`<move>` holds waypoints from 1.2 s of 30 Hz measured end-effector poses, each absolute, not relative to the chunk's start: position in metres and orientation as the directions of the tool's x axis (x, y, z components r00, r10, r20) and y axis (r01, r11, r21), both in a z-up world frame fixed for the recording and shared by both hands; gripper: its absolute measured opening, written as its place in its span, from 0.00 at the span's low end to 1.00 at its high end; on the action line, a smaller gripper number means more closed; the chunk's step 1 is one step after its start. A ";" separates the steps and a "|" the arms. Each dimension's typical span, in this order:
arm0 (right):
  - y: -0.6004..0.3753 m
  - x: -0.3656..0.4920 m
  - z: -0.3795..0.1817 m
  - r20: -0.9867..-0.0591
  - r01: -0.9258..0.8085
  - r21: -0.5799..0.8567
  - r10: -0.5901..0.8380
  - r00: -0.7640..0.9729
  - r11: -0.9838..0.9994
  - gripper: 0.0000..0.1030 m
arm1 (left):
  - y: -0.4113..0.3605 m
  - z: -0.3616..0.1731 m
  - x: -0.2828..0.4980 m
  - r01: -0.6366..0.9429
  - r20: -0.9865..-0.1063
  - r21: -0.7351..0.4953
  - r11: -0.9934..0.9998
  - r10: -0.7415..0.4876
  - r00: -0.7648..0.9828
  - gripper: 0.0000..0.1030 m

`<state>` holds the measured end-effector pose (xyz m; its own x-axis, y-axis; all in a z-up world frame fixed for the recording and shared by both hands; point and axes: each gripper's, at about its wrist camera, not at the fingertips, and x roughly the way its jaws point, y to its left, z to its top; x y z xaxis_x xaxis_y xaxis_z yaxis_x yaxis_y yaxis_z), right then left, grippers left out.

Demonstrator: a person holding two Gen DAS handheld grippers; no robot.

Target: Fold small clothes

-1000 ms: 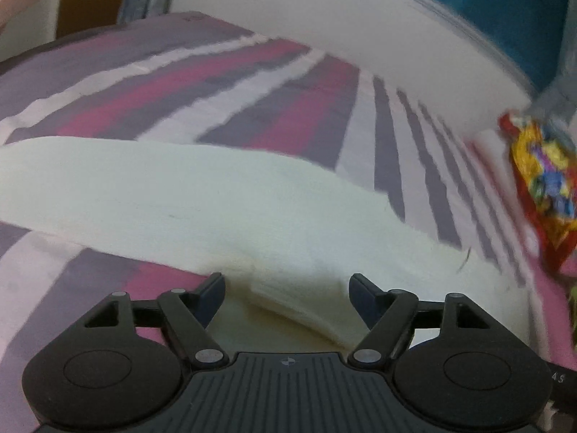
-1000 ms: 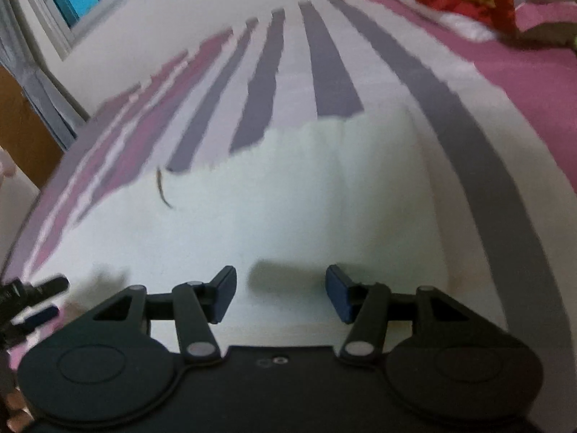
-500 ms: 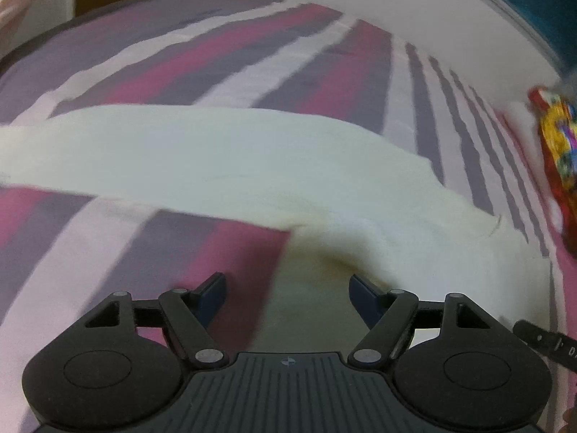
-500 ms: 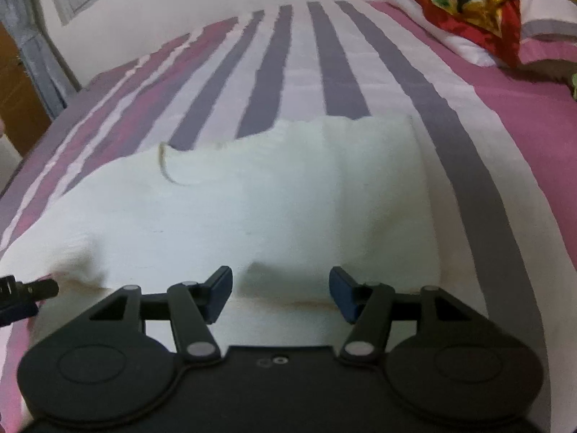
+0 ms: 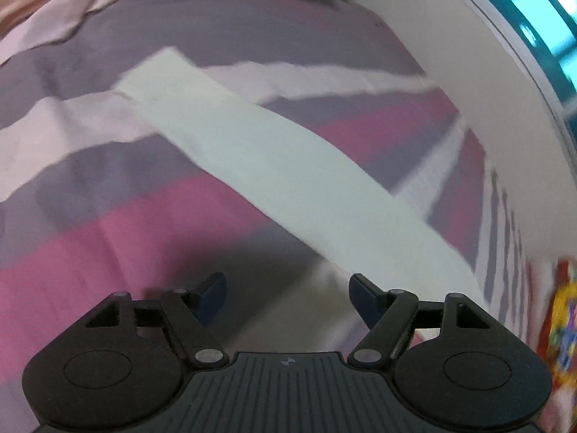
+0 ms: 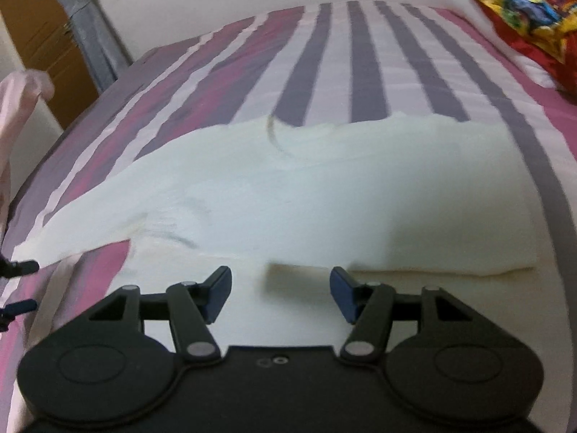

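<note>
A cream-white garment point(image 6: 324, 187) lies spread on the striped bed, with a folded double edge near the front. My right gripper point(image 6: 281, 288) is open and empty, hovering just in front of that folded edge. In the left wrist view one long sleeve or strip of the garment point(image 5: 274, 166) runs diagonally from upper left to lower right. My left gripper point(image 5: 286, 292) is open and empty, above the bedsheet near the strip's lower end. The left gripper's fingertips point(image 6: 21, 267) show at the left edge of the right wrist view.
The bed point(image 6: 360, 54) has a purple, pink and white striped sheet. A red and yellow patterned pillow point(image 6: 523, 11) lies at the far right. A white wall point(image 5: 487, 54) runs along the far side. A brown cabinet point(image 6: 39, 36) and pink cloth point(image 6: 18, 108) stand at the left.
My left gripper has drawn back and swung left off the garment, which now shows as a narrow diagonal strip. My right gripper has pulled back slightly, and the garment's folded edge shows more.
</note>
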<state>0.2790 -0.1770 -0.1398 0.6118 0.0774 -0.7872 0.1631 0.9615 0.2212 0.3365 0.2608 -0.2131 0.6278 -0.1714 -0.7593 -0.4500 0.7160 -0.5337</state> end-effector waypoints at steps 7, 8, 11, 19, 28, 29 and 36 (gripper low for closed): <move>-0.148 0.295 -0.140 -0.786 0.135 0.215 0.089 0.611 0.967 0.58 | 0.300 -0.231 0.351 -0.505 -0.741 -0.578 0.641 -0.153 0.654 0.72; -0.145 0.299 -0.141 -0.786 0.131 0.212 0.089 0.611 0.968 0.58 | 0.303 -0.233 0.353 -0.510 -0.736 -0.585 0.631 -0.149 0.660 0.72; -0.134 0.308 -0.143 -0.786 0.123 0.220 0.101 0.610 0.968 0.58 | 0.314 -0.237 0.364 -0.520 -0.717 -0.611 0.597 -0.140 0.683 0.72; -0.118 0.323 -0.152 -0.788 0.105 0.214 0.108 0.606 0.971 0.58 | 0.337 -0.261 0.385 -0.543 -0.660 -0.691 0.478 -0.109 0.744 0.29; -0.127 0.323 -0.154 -0.778 0.113 0.223 0.106 0.619 0.968 0.58 | 0.322 -0.250 0.390 -0.544 -0.640 -0.680 0.492 -0.036 0.768 0.03; -0.129 0.323 -0.153 -0.776 0.117 0.220 0.101 0.623 0.968 0.58 | 0.317 -0.241 0.391 -0.526 -0.629 -0.674 0.519 -0.029 0.777 0.03; -0.154 0.315 -0.147 -0.761 0.149 0.240 0.091 0.642 0.959 0.58 | 0.220 -0.164 0.409 -0.232 -0.527 -0.598 0.767 -0.159 0.835 0.03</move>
<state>0.3148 -0.1536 -0.1467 0.6418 0.0906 -0.7615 0.1489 0.9594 0.2396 0.4087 0.2202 -0.1643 0.8346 -0.1593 -0.5273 -0.2316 0.7669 -0.5984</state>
